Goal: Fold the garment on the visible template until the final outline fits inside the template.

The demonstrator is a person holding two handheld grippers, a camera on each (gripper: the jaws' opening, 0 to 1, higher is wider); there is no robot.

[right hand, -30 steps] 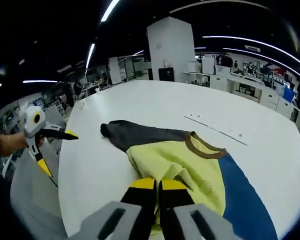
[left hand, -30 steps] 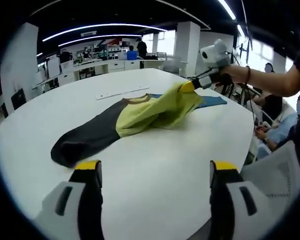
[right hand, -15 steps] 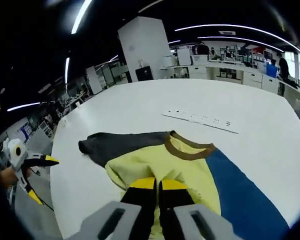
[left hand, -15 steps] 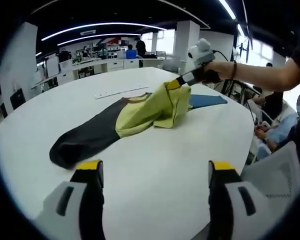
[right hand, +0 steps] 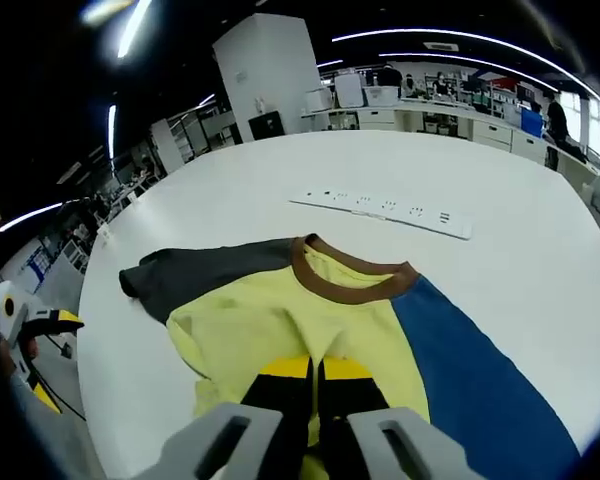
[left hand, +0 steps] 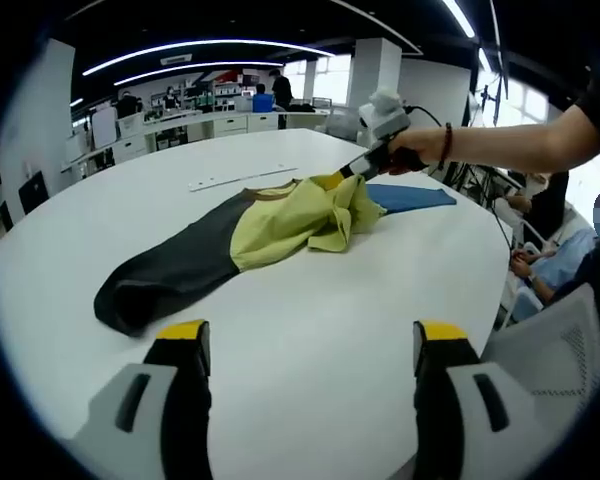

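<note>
A shirt lies on the white round table (left hand: pixel 310 330), with a yellow body (left hand: pixel 290 220), a dark grey sleeve (left hand: pixel 170 275) and a blue sleeve (left hand: pixel 410 197). In the right gripper view the yellow body (right hand: pixel 270 320), brown collar (right hand: pixel 352 285), grey sleeve (right hand: pixel 200 270) and blue sleeve (right hand: pixel 470 370) show. My right gripper (right hand: pixel 315 375) is shut on the yellow fabric, lifted and bunched over the shirt; it appears in the left gripper view as the right gripper (left hand: pixel 352 172). My left gripper (left hand: pixel 305 345) is open above bare table, short of the grey sleeve; it appears small as the left gripper (right hand: pixel 42 330).
A white power strip (right hand: pixel 380 208) lies beyond the collar, also seen as the power strip (left hand: pixel 242 181). The table edge runs close on the right, with seated people (left hand: pixel 550 250) beyond it. Desks and a pillar (right hand: pixel 270 75) stand far behind.
My right gripper has carried the yellow hem leftwards over the shirt, towards the collar, and lower. The blue sleeve is more exposed. The left gripper has stayed put.
</note>
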